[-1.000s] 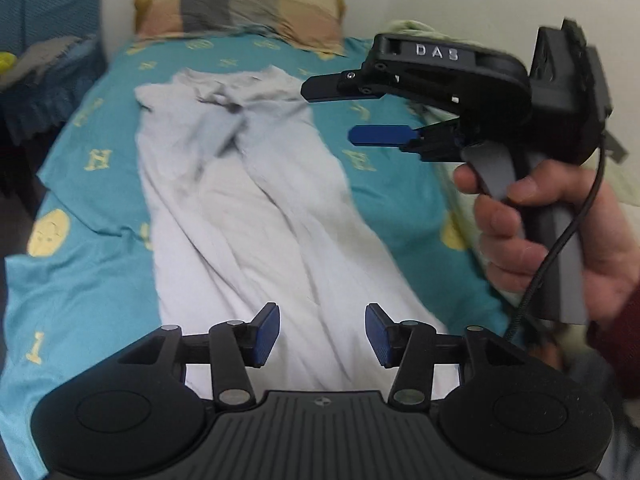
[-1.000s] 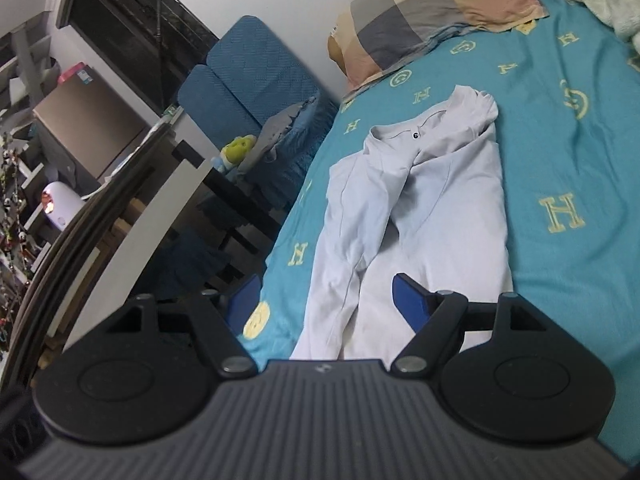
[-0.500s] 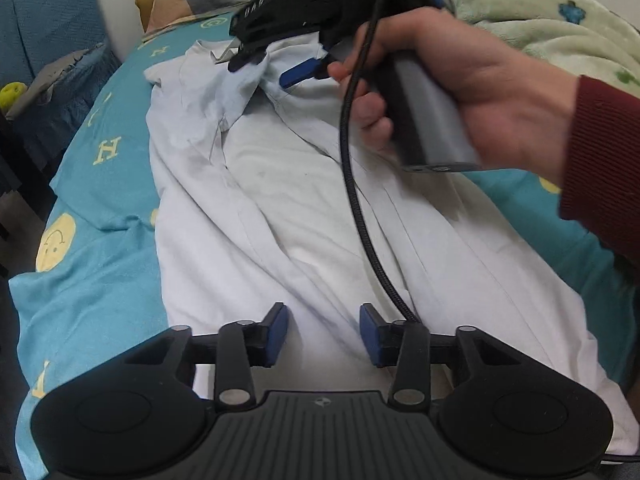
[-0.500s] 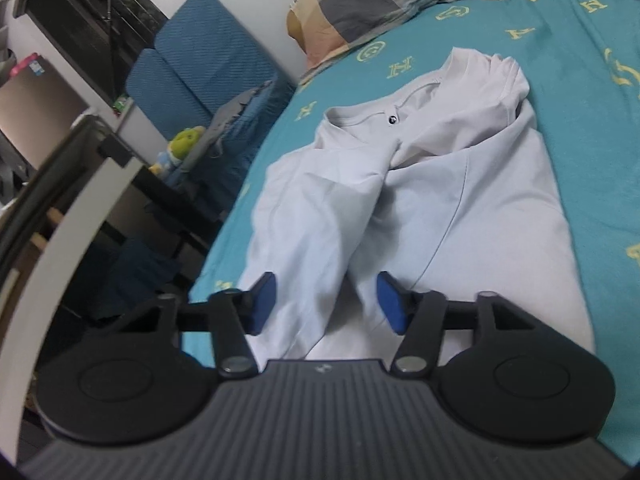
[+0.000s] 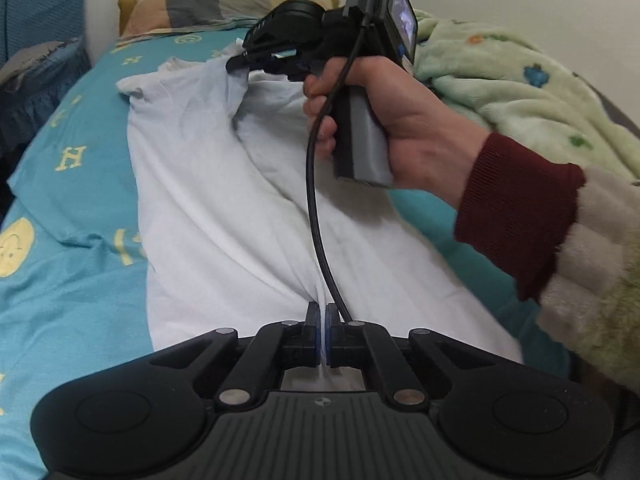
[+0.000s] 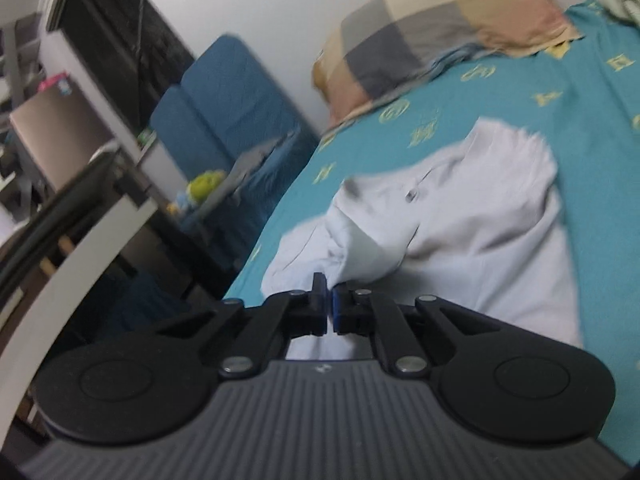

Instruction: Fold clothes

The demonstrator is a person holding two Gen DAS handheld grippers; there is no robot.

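Early stage: both hand-held grippers, left and right, pinching white shirt on bed, lengthwise fold barely begun.

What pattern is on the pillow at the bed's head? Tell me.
Large checks of grey, beige and tan on the pillow; clearest in the right wrist view.

Both your grippers are clamped.
Left gripper pinches low; right gripper pinches farther up, in your right hand.
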